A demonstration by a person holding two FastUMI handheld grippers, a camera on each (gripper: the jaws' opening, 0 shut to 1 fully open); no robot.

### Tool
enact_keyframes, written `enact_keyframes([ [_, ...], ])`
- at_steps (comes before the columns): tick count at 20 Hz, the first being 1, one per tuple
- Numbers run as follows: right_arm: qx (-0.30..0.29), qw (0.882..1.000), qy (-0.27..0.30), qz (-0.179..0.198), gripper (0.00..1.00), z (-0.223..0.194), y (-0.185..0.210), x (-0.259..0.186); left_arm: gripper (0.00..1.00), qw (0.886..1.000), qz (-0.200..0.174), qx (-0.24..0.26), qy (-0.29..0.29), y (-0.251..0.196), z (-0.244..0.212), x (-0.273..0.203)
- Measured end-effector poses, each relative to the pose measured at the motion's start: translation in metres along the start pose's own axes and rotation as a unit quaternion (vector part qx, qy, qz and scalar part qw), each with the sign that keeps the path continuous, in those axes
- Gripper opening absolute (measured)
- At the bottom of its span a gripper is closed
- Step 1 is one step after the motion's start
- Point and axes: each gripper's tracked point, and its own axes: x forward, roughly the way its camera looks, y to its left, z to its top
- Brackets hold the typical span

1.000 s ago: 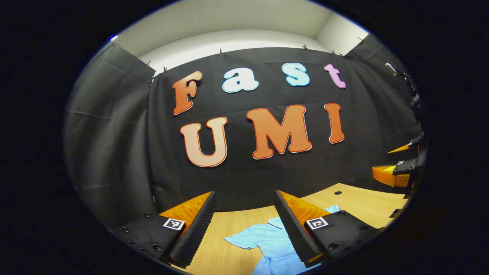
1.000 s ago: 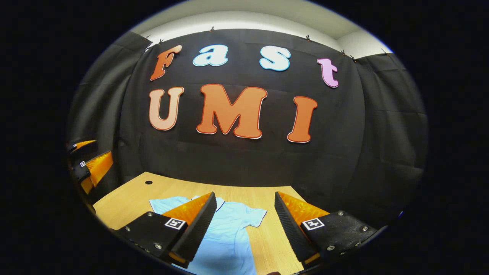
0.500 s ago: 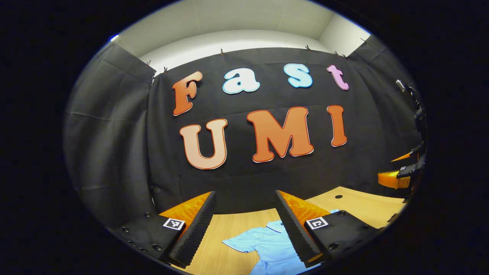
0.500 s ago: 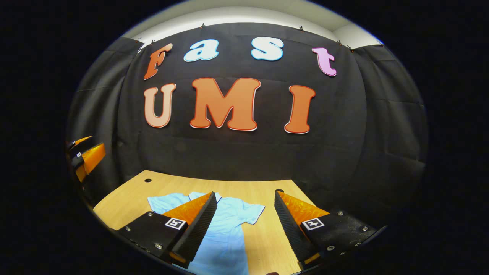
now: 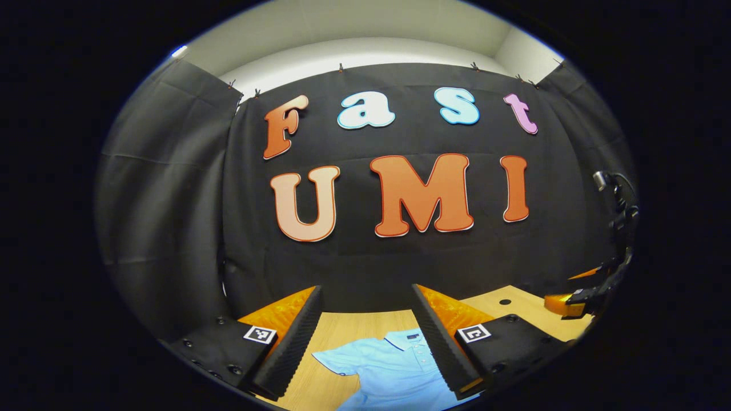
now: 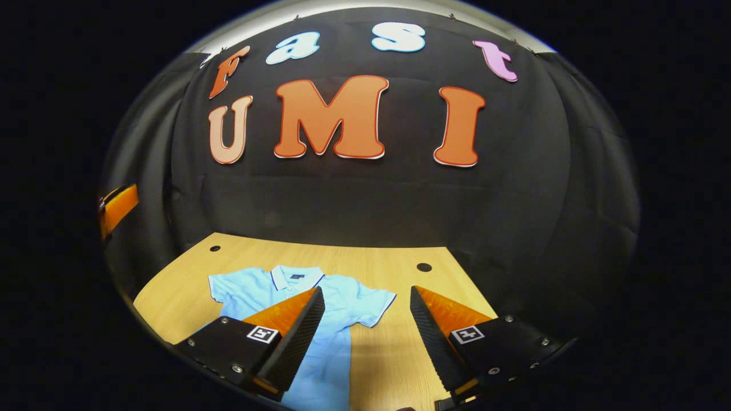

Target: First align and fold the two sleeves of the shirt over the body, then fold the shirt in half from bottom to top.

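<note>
A light blue short-sleeved polo shirt (image 6: 342, 299) lies flat on the wooden table (image 6: 394, 262), collar (image 6: 296, 275) toward the far wall and both sleeves spread out. My right gripper (image 6: 366, 291) hovers open above the shirt's right sleeve (image 6: 378, 305), holding nothing. In the left gripper view the shirt (image 5: 388, 371) lies low between my fingers, its left sleeve (image 5: 334, 361) sticking out. My left gripper (image 5: 365, 290) is open and empty above it. The right gripper (image 5: 574, 297) also shows at the far right of the left gripper view, and the left gripper (image 6: 117, 206) at the far left of the right gripper view.
Black cloth walls close the table in at the back and on both sides. Two small round holes (image 6: 215, 248) (image 6: 424, 266) sit in the tabletop near the far edge. Bare wood runs right of the shirt toward the table's right edge (image 6: 468, 285).
Both grippers have tipped downward toward the table, so more of the shirt and tabletop shows, including the collar. In the left gripper view the right gripper has sunk lower.
</note>
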Motion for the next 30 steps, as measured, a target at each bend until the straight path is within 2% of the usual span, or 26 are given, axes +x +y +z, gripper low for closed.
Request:
enact_keyframes([
  [4,0.009,0.998,0.061,0.030,0.94,-0.023,0.009,0.040,1.00,1.000,-0.003,0.011,0.006,-0.011,0.004,0.002],
  [8,0.006,0.995,0.092,0.039,0.94,-0.039,0.007,0.078,1.00,0.999,0.025,0.023,0.001,-0.006,0.012,-0.002],
  [12,0.004,0.989,0.144,0.037,0.94,-0.062,-0.004,0.112,0.99,0.998,0.059,0.008,-0.005,-0.001,0.025,-0.007],
  [15,0.007,0.978,0.204,0.034,0.94,-0.094,-0.009,0.136,1.00,0.998,0.067,0.015,-0.010,-0.005,0.035,-0.003],
  [20,0.009,0.964,0.265,0.013,0.92,-0.130,-0.025,0.172,1.00,0.997,0.063,0.039,0.005,-0.021,0.034,0.010],
  [23,0.025,0.948,0.316,0.012,0.92,-0.154,-0.025,0.187,1.00,0.996,0.068,0.047,0.016,-0.023,0.031,0.016],
  [30,0.003,0.935,0.355,-0.001,0.88,-0.168,-0.033,0.224,1.00,0.994,0.084,0.061,0.037,-0.024,0.026,0.021],
])
